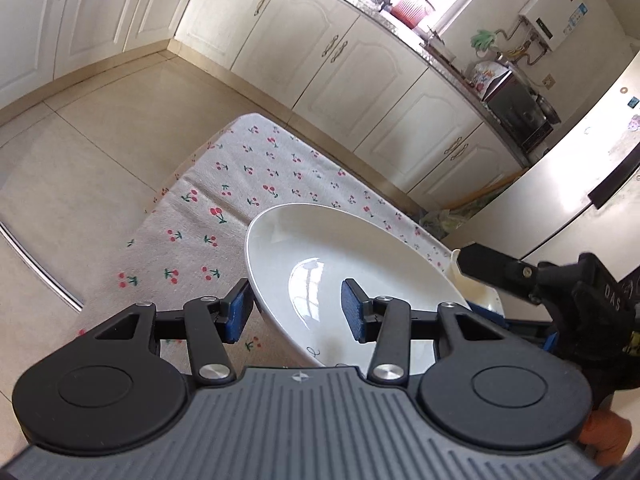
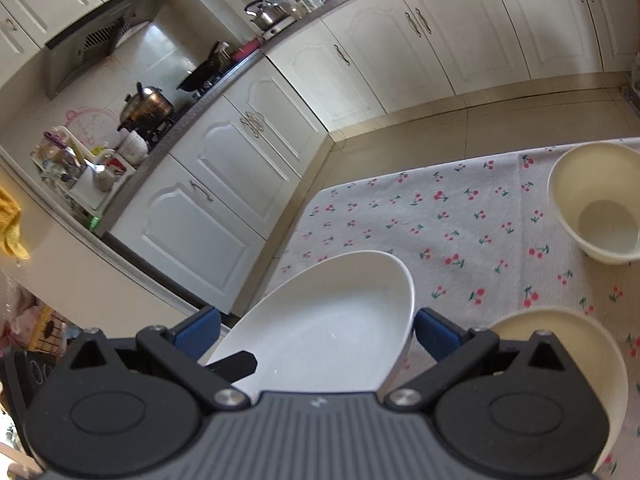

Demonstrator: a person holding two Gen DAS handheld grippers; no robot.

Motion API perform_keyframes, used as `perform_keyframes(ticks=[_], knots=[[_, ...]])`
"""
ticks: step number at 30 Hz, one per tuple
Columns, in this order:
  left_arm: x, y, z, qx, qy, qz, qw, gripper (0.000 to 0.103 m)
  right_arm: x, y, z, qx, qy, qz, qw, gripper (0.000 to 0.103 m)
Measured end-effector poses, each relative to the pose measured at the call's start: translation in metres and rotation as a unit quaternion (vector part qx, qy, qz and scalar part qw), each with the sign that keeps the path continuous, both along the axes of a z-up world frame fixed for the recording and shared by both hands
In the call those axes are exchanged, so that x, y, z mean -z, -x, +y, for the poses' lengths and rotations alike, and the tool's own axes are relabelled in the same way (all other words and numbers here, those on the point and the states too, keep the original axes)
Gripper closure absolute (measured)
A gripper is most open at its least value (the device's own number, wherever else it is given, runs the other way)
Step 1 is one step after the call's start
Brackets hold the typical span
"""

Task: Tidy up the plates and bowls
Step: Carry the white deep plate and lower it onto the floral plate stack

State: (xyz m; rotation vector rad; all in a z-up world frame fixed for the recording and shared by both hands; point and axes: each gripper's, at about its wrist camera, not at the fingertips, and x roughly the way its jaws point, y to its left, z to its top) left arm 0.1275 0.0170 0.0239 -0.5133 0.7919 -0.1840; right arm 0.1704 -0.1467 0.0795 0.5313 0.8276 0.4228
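Two sets of tongs work on one dish. The left tongs are spread and straddle the near rim of the white glazed ceramic deep plate, with one blue pad outside the wall and the other over the inner slope. The right tongs are also spread wide, and the plate lies between their blue pads. From this angle it is hard to say whether either pad bears on the rim.

The step in hand looks like taking hold of the plate to move it. To do that well, the left tongs should press together squarely on the wall, deep enough that the glazed lip cannot slide out. The plate should be lifted level and kept away from the bowl just beside it.

The plate is empty and its well shines clean. It sits at the near edge of the counter, on a pale cloth printed with red cherries. Just to its right is a cream round bowl, partly hidden behind the right tongs, so its inside is not fully seen. A second cream round bowl, farther off toward the counter's right edge, is empty. The likely plan is to nest bowl in bowl.
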Motion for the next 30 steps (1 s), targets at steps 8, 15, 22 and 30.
perform_keyframes(ticks=[8,15,22,30], knots=[[-0.013,0.036,0.006,-0.003,0.001,-0.012,0.9999,0.05,-0.013,0.041,0.005,0.001,-0.026,-0.023,0.999,0.0],[-0.016,0.064,0.01,-0.006,0.0,-0.018,0.9998,0.05,-0.018,0.085,0.013,0.001,-0.035,-0.043,0.998,0.0],[-0.011,0.083,0.016,-0.015,0.002,-0.009,0.9999,0.05,-0.011,0.126,0.022,0.005,-0.054,-0.061,0.997,0.0],[-0.002,0.105,0.026,-0.036,-0.014,-0.007,0.9992,0.049,0.003,0.159,0.034,0.002,-0.075,-0.075,0.994,0.0]])
